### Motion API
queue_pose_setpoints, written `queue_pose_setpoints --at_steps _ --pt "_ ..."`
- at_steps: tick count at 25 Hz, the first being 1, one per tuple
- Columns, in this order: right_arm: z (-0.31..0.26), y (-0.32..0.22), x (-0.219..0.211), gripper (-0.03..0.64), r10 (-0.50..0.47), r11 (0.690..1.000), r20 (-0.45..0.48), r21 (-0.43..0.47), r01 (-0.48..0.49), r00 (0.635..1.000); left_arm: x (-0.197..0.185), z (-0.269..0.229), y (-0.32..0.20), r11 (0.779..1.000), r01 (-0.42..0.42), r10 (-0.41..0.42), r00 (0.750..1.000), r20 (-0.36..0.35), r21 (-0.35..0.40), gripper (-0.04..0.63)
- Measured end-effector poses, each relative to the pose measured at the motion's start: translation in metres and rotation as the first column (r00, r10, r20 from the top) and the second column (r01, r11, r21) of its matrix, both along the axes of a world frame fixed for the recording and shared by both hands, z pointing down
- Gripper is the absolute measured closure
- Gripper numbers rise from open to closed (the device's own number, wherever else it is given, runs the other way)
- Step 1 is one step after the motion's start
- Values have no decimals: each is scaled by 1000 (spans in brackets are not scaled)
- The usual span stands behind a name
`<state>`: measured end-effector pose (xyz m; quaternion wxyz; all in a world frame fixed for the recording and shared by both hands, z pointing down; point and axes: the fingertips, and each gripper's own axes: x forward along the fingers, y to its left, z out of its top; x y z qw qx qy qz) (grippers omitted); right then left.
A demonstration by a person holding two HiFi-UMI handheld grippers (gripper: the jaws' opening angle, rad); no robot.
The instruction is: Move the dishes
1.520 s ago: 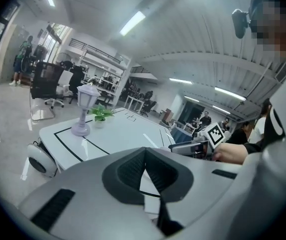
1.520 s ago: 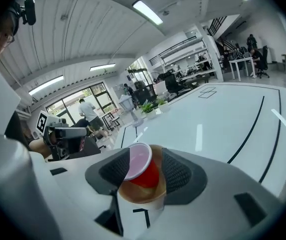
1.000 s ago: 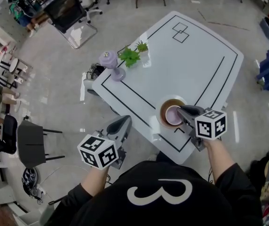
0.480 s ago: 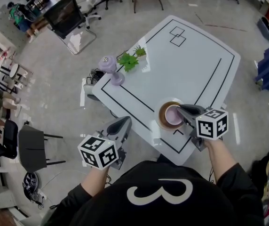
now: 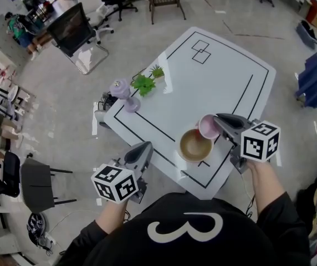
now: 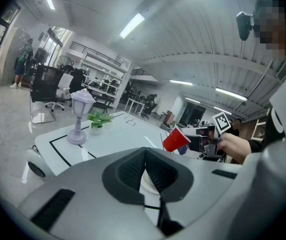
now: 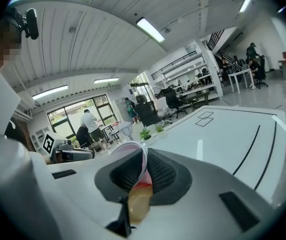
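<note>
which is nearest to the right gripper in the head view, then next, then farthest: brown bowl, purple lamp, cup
1. cup: held at its rim in the fingers of the right gripper.
2. brown bowl: just left of the cup, at the near edge of the table.
3. purple lamp: at the table's far left edge, beside the green plant.

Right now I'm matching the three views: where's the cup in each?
Head view: cup right of centre, at the right gripper's tip.
Left gripper view: cup right of centre, red, held up over the table.
Right gripper view: cup at centre, its wall pinched between the jaws.
Shared landmark: the plant.
</note>
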<state>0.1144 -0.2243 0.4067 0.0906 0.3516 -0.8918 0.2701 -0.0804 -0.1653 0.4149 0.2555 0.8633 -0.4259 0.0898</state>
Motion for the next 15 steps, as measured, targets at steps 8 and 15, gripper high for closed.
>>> queue_pose_setpoints --at_steps 8,15 --pt "-3 -36 61 591 145 989 -18 17 -145 989 8 1 -13 1000 -7 7 1000 4 -8 594" --pt "36 -57 101 591 237 969 -85 -49 -242 968 15 8 -23 1000 -11 11 1000 6 -29 594"
